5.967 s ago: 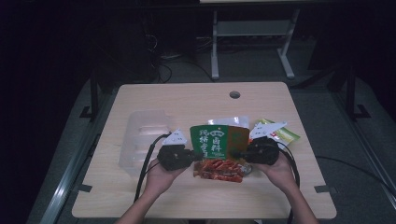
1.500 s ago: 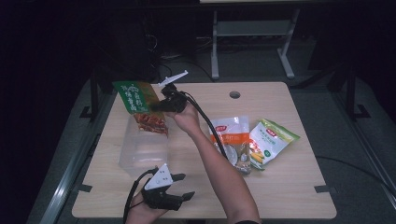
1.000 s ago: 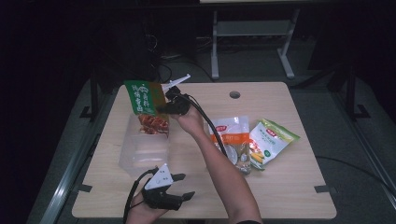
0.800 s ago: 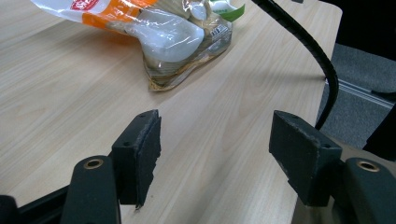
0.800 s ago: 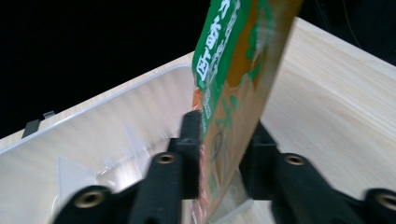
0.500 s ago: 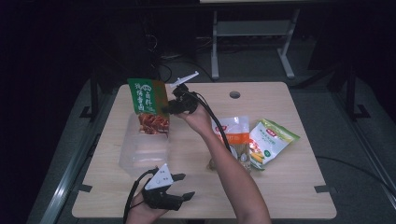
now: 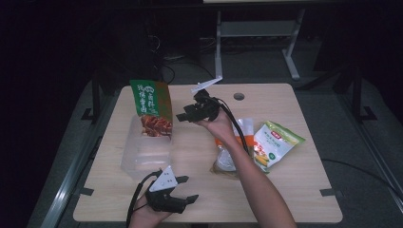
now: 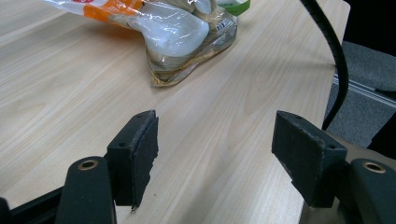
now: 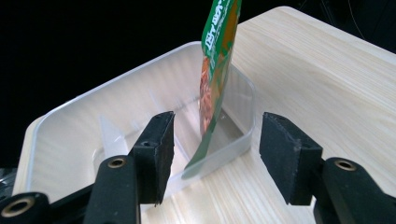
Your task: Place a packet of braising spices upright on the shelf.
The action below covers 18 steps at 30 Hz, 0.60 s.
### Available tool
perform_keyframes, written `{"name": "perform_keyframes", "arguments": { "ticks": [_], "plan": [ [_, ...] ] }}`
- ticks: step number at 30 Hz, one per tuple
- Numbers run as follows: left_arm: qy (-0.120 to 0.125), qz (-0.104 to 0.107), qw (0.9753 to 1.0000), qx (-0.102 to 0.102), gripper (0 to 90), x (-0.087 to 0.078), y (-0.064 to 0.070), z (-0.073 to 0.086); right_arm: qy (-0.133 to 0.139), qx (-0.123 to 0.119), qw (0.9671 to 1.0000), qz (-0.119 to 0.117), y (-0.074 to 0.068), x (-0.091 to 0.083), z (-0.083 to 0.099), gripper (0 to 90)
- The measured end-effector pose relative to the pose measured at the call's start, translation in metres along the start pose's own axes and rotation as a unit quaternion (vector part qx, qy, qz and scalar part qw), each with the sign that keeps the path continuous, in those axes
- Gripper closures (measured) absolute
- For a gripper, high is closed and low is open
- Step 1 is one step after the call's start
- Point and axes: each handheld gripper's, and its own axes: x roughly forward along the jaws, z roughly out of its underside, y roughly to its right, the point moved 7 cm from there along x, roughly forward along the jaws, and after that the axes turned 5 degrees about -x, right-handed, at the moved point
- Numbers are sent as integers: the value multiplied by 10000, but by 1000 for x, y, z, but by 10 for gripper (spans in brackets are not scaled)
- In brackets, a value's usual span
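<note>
Right gripper [image 7: 183, 115] hangs above the table [image 7: 285, 199] just beside the clear plastic container [image 7: 130, 164], its 2 jaws spread wide with nothing between them. In the right gripper view the gripper [image 9: 212, 154] looks straight at the green snack packet [image 9: 215, 70], which stands on edge, slightly tilted, with its lower end inside the container [image 9: 60, 135] against the near wall. In the high view the same packet [image 7: 151, 107] stands upright at the far end of the container, green print on top and reddish contents showing below, apart from the jaws.

Left gripper [image 7: 187, 190] rests low at the near edge of the table, jaws likewise parted and holding nothing; its own view [image 8: 212, 154] looks across bare wood at a clear bag with orange print [image 8: 173, 32]. In the high view that bag [image 7: 228, 159] lies under the person's right forearm, touching a green and yellow packet [image 7: 275, 145].
</note>
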Motion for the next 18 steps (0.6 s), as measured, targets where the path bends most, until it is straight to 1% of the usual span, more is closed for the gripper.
{"name": "perform_keyframes", "arguments": {
  "ticks": [7,8,9,10,12,13,15,18],
  "plan": [
    [4,-12,10000,9,305,2,-2,-1,26,42,10000,-2,1,-22,16,414],
    [4,-12,10000,9,304,2,-2,-1,26,42,10000,-2,1,-22,16,414],
    [-5,-13,10000,-6,304,2,-2,-1,42,58,10000,15,2,-29,21,409],
    [-1,-19,10000,-9,304,2,-2,-1,45,72,10000,16,2,-32,23,407],
    [-5,-16,10000,-30,303,3,-3,-1,18,84,10000,31,3,-38,27,400],
    [17,-9,10000,-66,302,3,-3,-2,-13,130,9999,30,3,-41,29,392],
    [-11,-26,10000,-37,301,4,-3,-2,-45,176,9998,10,4,-47,32,389],
    [5,-29,10000,-56,300,4,-4,-3,30,148,9998,86,4,-58,37,388]
  ]
}}
